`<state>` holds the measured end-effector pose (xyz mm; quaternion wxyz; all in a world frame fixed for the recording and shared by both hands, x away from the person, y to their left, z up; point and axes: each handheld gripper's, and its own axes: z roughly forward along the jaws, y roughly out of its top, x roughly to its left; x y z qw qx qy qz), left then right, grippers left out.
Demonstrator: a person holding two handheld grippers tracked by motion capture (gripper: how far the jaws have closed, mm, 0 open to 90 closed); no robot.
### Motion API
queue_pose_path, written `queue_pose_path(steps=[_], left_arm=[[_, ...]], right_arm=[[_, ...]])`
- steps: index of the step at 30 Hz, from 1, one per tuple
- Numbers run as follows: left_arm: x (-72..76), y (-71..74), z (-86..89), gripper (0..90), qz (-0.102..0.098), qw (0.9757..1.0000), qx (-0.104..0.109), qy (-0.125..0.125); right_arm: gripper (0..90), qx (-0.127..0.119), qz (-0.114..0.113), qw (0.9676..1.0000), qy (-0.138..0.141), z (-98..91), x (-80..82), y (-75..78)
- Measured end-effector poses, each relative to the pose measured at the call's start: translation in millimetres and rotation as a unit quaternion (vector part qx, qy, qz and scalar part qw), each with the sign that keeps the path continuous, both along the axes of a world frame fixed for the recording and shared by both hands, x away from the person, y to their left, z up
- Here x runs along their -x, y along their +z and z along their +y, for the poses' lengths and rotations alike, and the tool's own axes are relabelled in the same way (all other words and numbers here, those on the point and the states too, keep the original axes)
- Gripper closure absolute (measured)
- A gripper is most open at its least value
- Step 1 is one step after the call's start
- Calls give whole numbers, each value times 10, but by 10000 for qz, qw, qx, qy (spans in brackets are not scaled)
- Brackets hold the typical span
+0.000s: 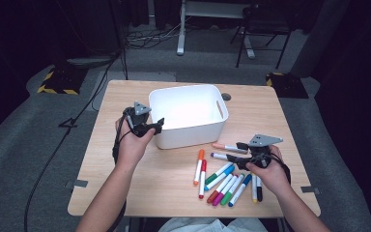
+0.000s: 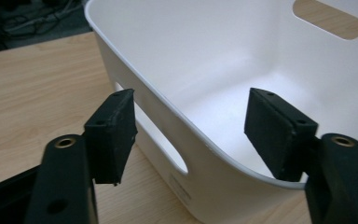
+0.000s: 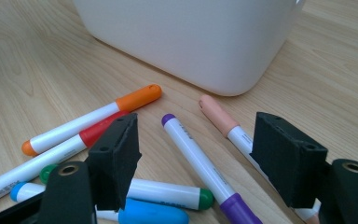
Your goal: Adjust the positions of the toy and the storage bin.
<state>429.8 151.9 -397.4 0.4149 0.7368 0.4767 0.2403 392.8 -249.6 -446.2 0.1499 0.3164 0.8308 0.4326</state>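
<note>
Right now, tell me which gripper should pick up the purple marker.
Right. The right gripper hangs just above the purple marker, jaws open with the marker lying between them. The left gripper is over at the white bin, its jaws straddling the rim, far from the markers.

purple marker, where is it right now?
On the table in the high view, right of centre: the purple marker lies just below the peach marker, in front of the white bin, by the right gripper.
</note>
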Motion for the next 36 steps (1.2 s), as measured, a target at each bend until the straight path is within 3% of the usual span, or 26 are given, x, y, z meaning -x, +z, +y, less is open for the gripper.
queue_pose_path(steps=[5,7,10,11,21,28,36], left_arm=[[109,17,103,387,-80,9998,-190,37],[153,9,129,407,-30,10000,-62,-13],[206,7,145,417,-28,10000,-37,-11],[275,13,158,413,0,10000,-94,6],[579,-30,188,343,-74,9998,110,119],[756,-23,187,326,-51,9998,55,193],[999,-38,146,278,122,9993,234,249]], right_arm=[[319,-28,11,10000,40,-16,52,-1],[319,-23,-4,10000,44,-33,64,2],[319,-23,-14,10000,61,-39,71,5],[319,-22,-8,10000,84,-36,74,5],[315,-95,1,9998,192,0,118,-22],[312,-150,23,9996,257,2,143,-16],[310,-164,63,9989,437,75,166,-42]])
